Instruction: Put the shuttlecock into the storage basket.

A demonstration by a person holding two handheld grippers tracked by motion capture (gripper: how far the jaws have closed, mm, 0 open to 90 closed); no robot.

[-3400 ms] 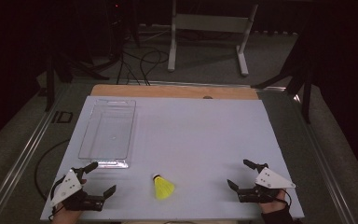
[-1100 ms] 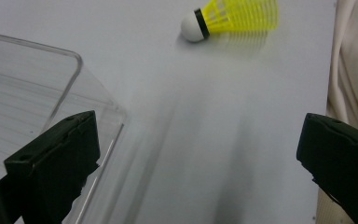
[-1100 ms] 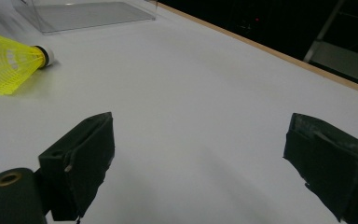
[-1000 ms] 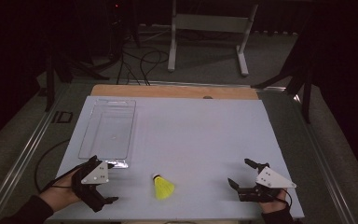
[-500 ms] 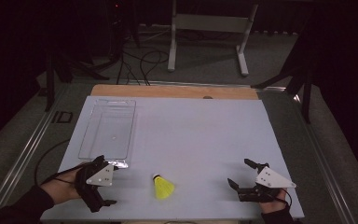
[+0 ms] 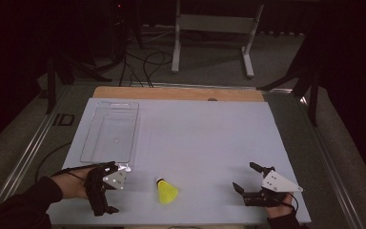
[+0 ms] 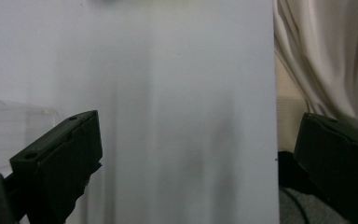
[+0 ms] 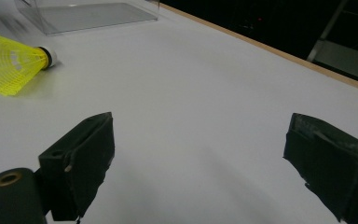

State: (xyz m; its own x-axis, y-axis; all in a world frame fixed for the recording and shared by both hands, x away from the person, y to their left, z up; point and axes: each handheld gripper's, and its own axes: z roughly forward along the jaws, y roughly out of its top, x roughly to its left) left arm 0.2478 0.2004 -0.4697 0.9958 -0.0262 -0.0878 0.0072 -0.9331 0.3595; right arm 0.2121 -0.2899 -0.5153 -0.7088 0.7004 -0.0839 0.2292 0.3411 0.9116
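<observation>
Yellow shuttlecock (image 6: 167, 192) lies on the white counter (image 6: 205, 138), between our two spread, empty tools and below the clear tray (image 6: 110, 130). We judge the approach under way: the left hand-held gripper (image 6: 104, 194) must swing toward it, while the right hand-held gripper (image 6: 248, 185) rests apart.

No readable text, label, brand, number or sign anywhere. Nothing printed on the yellow shuttlecock (image 6: 167, 192), the clear tray (image 6: 108, 131), the white table (image 6: 205, 138) or the grey plates atop each gripper.
</observation>
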